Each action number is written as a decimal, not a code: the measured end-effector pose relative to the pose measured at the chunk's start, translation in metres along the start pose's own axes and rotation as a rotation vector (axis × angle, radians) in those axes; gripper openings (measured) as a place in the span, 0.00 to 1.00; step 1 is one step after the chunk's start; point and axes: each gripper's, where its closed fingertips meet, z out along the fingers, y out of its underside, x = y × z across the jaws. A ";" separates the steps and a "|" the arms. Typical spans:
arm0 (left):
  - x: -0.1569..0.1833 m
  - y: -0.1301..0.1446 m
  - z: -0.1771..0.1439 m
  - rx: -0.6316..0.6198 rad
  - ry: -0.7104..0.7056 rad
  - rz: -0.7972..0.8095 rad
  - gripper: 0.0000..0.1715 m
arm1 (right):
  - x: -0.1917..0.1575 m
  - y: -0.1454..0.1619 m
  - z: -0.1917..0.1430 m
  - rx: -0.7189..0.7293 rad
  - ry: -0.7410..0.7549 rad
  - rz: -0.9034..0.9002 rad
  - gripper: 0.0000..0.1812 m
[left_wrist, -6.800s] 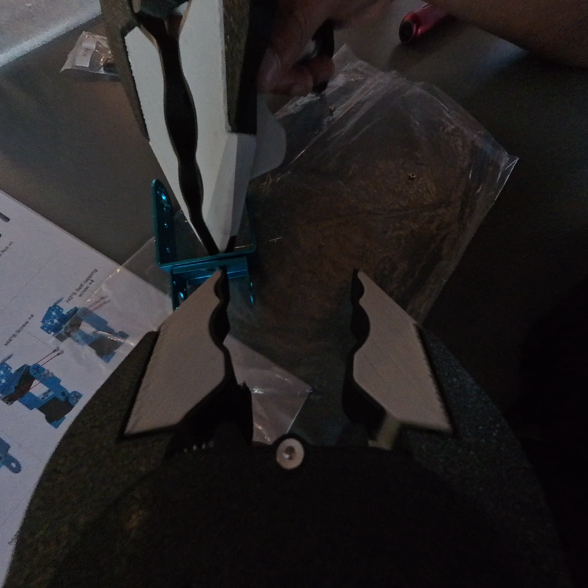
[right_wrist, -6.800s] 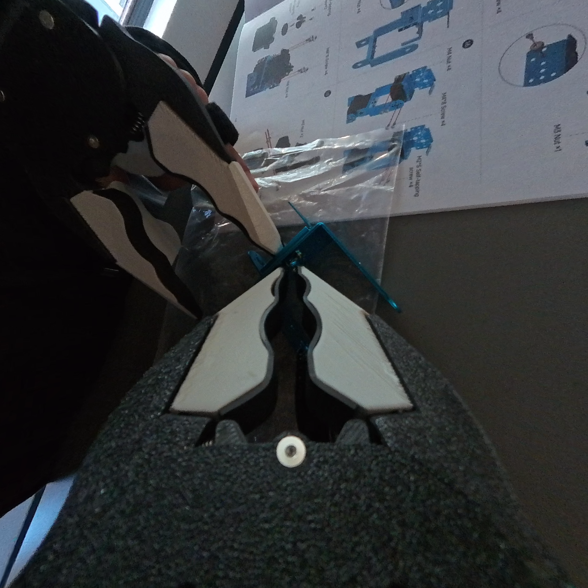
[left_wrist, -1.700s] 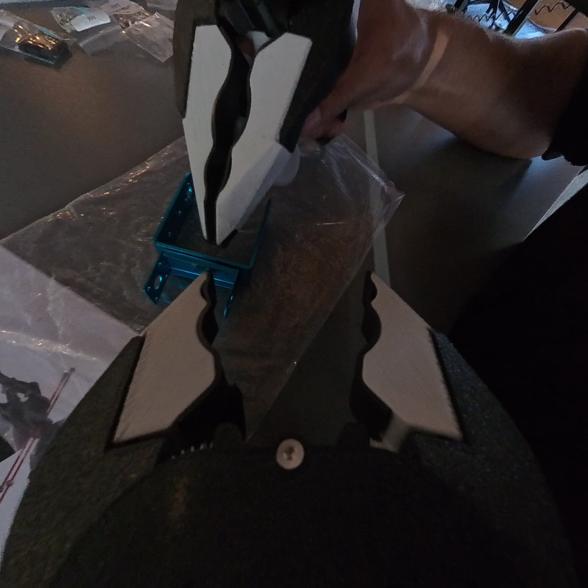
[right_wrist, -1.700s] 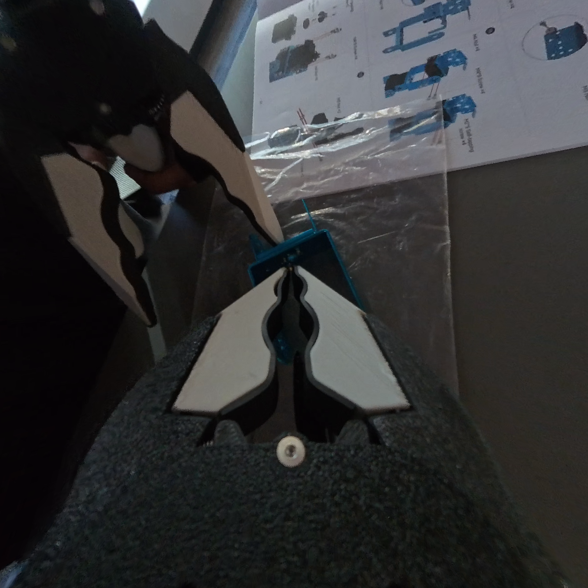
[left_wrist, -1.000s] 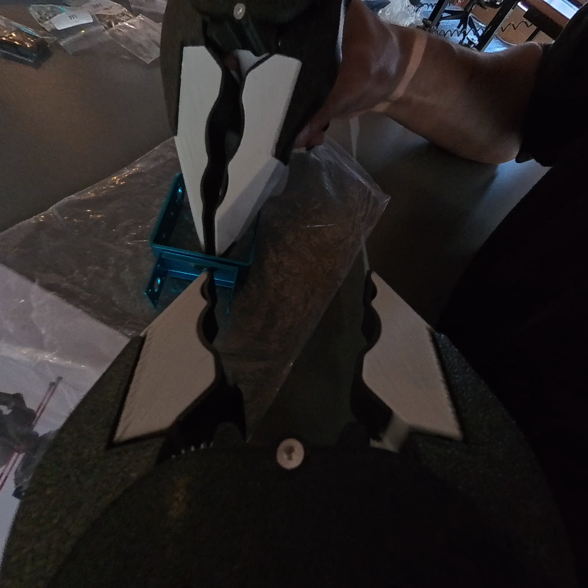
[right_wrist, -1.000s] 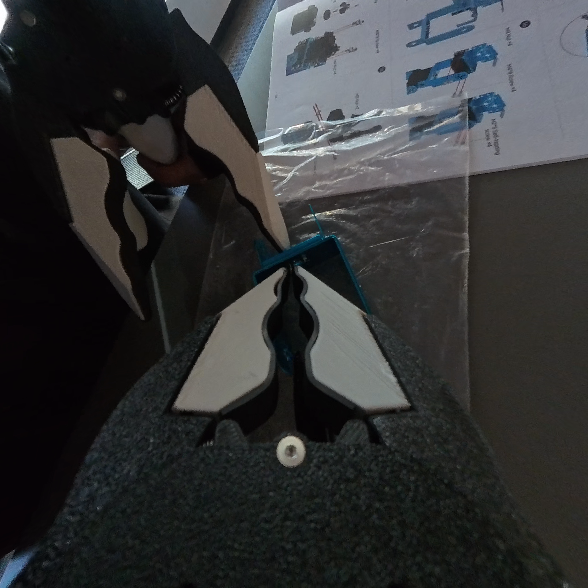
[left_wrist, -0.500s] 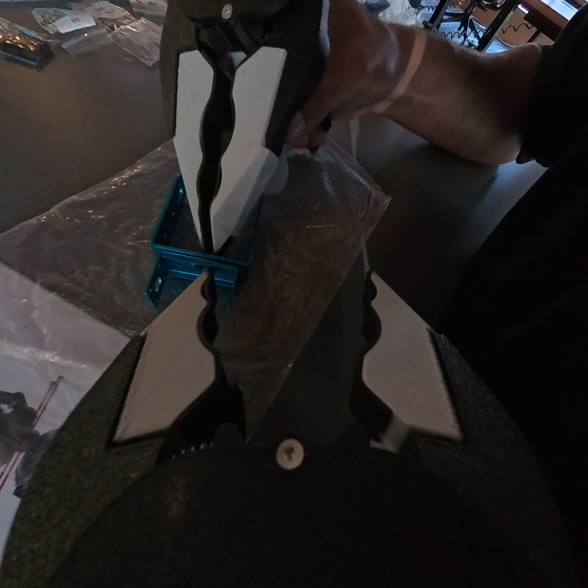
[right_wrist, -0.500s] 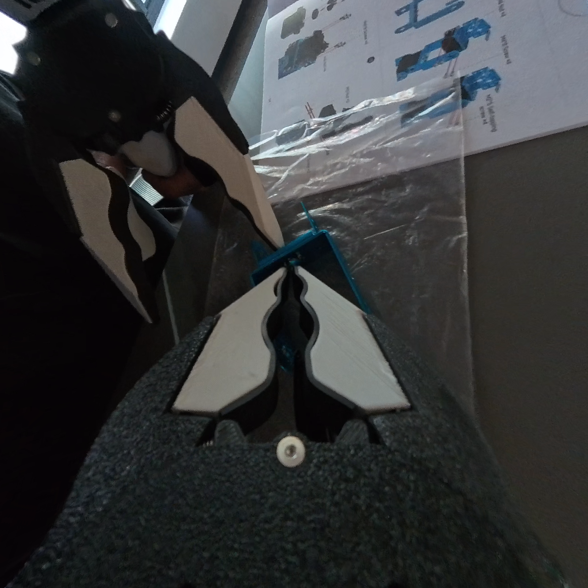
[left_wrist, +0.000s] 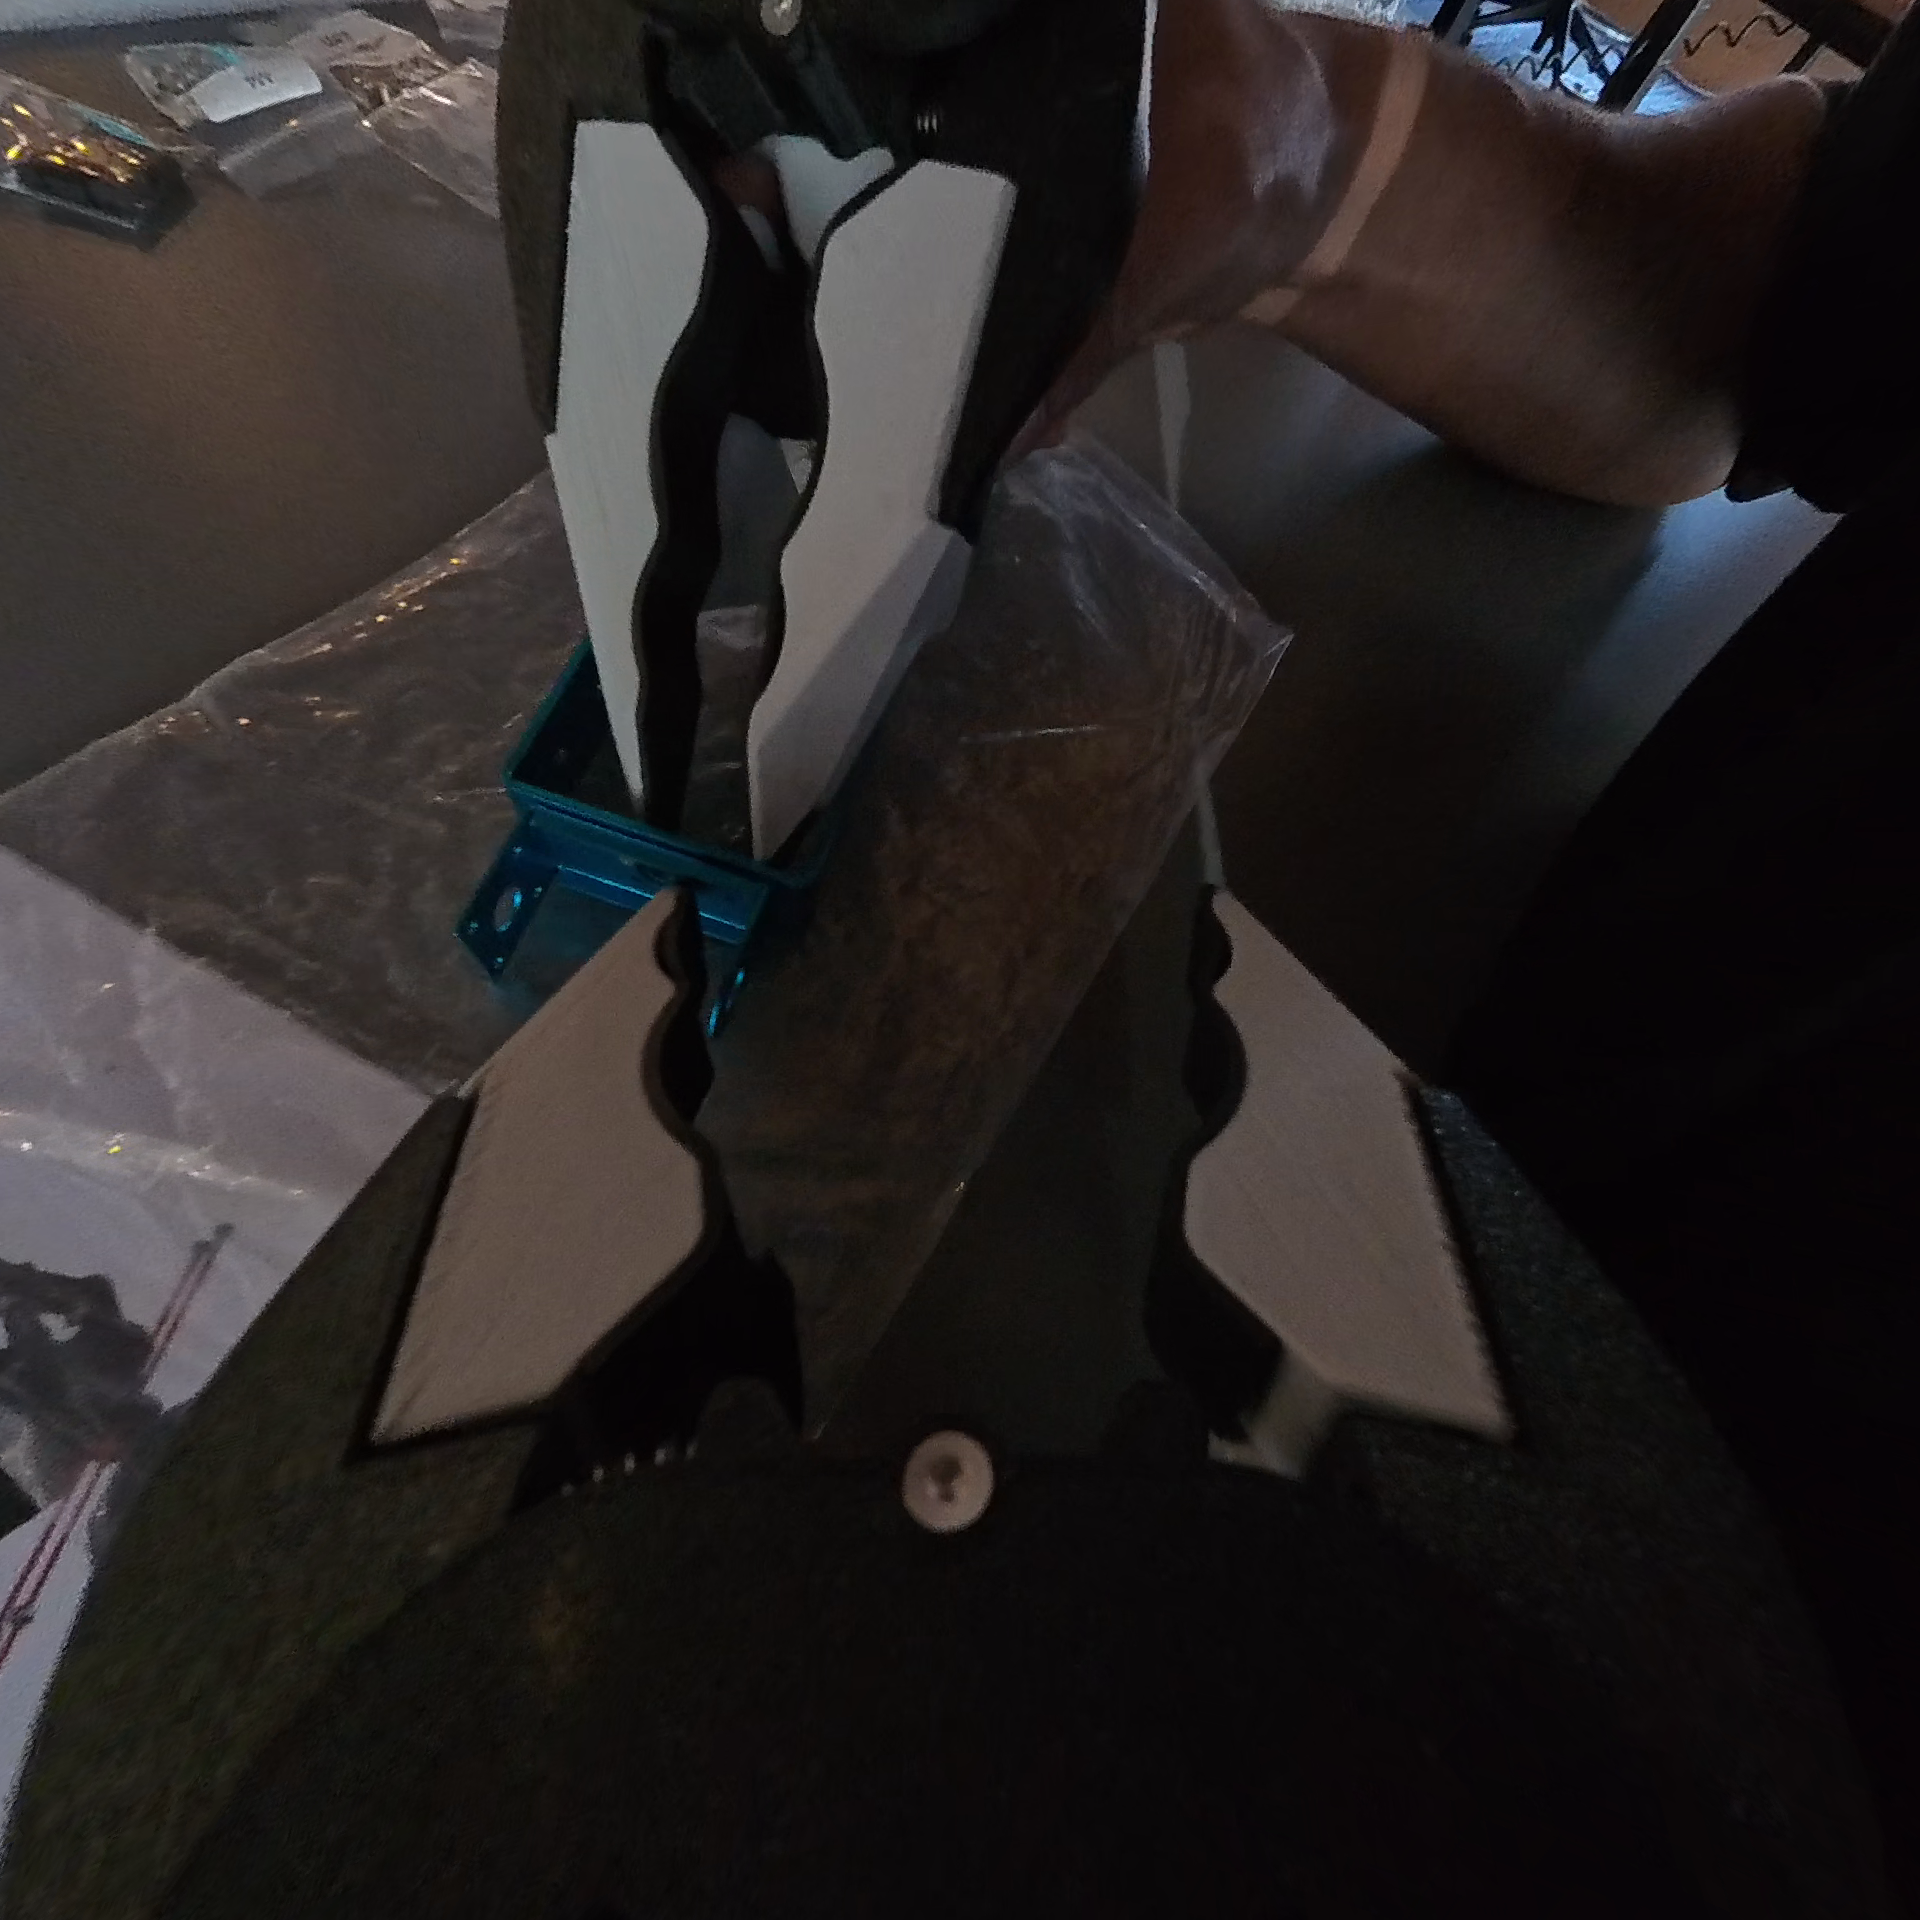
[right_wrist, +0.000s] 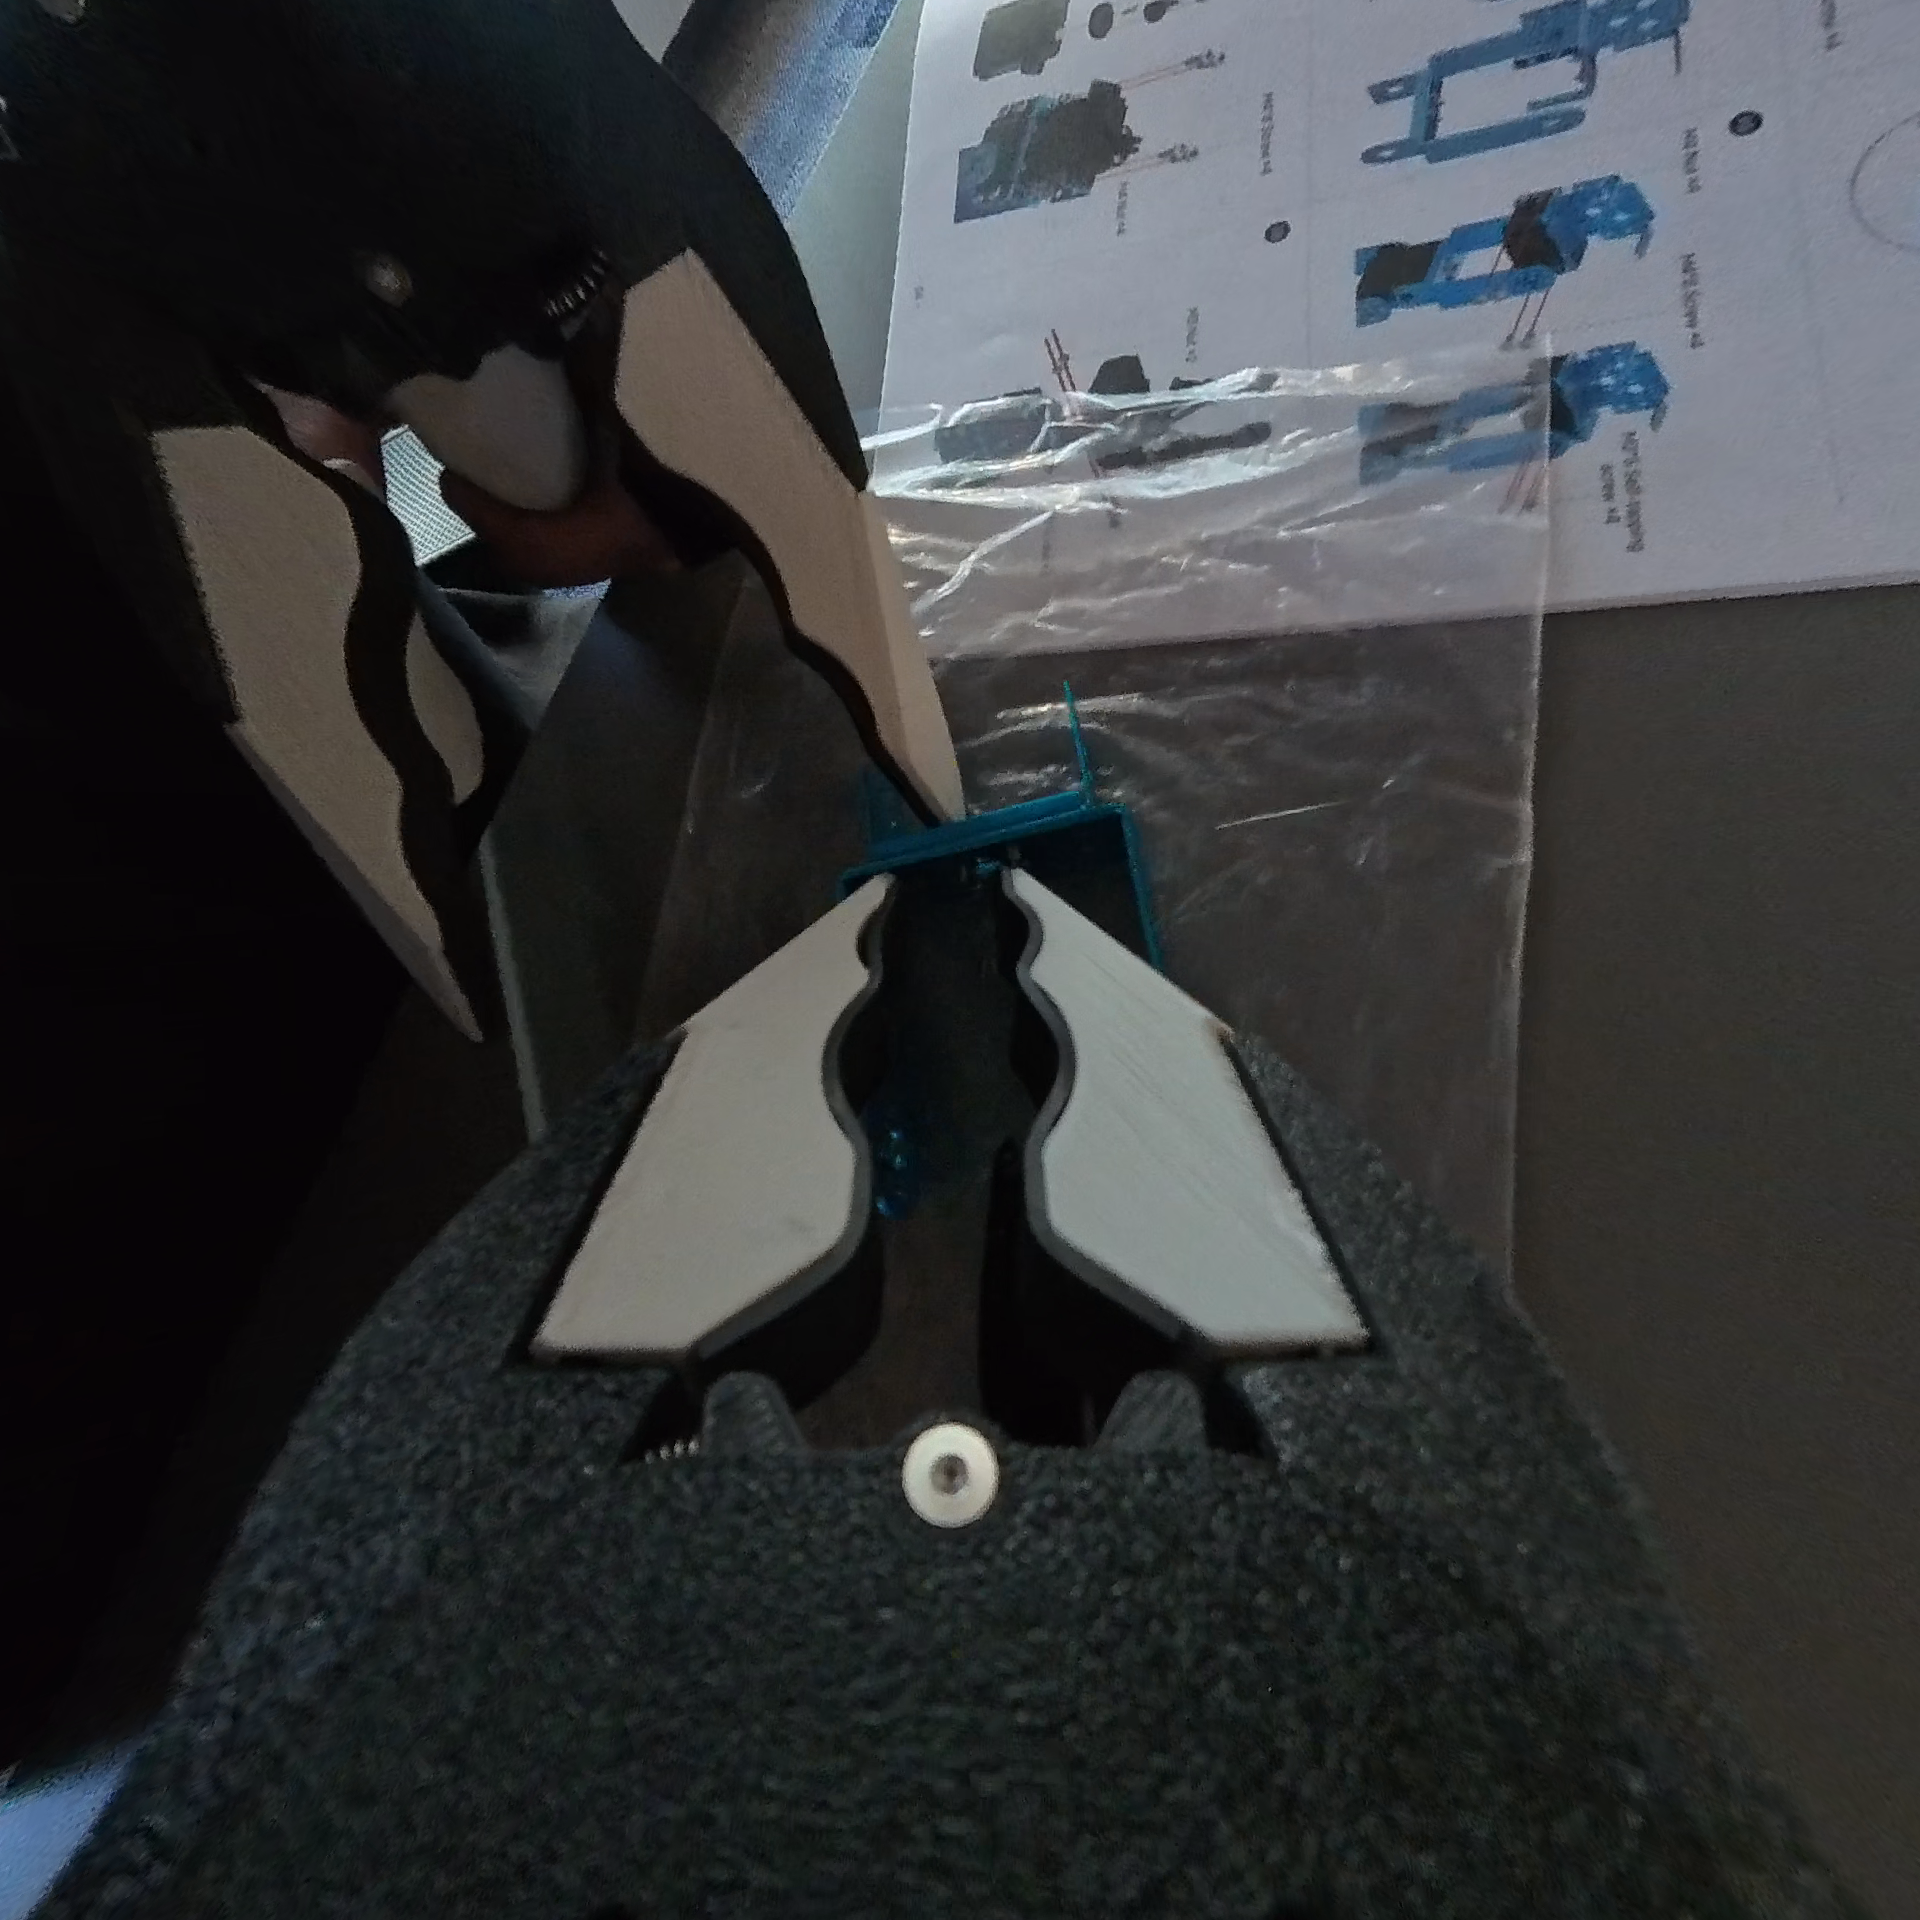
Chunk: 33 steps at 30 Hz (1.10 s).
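The light is weak, and in the left wrist view the holes and joints of the blue metal bracket (left_wrist: 634, 873) are hard to make out; the left finger of the left gripper (left_wrist: 940, 914) covers its near corner. Compared with half a second ago, the right gripper (right_wrist: 940, 883) has parted its fingers to a narrow gap around the bracket wall, where before they pinched it. The left gripper stays wide, holding nothing, one tip at the bracket edge. There is one bracket, lying on one clear plastic bag (right_wrist: 1351, 727) at 12 o'clock of the right gripper, one printed sheet (right_wrist: 1247, 260) at 1 o'clock, and two grippers.
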 end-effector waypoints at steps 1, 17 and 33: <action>-0.001 0.001 -0.001 -0.001 -0.005 0.002 0.54 | 0.000 -0.001 0.001 0.002 0.001 0.000 0.10; -0.001 0.003 -0.004 0.002 -0.012 0.009 0.54 | 0.013 0.020 -0.004 -0.232 0.116 -0.201 0.07; 0.001 0.000 -0.006 0.033 0.010 -0.009 0.54 | 0.006 0.020 0.003 -0.306 0.114 -0.266 0.03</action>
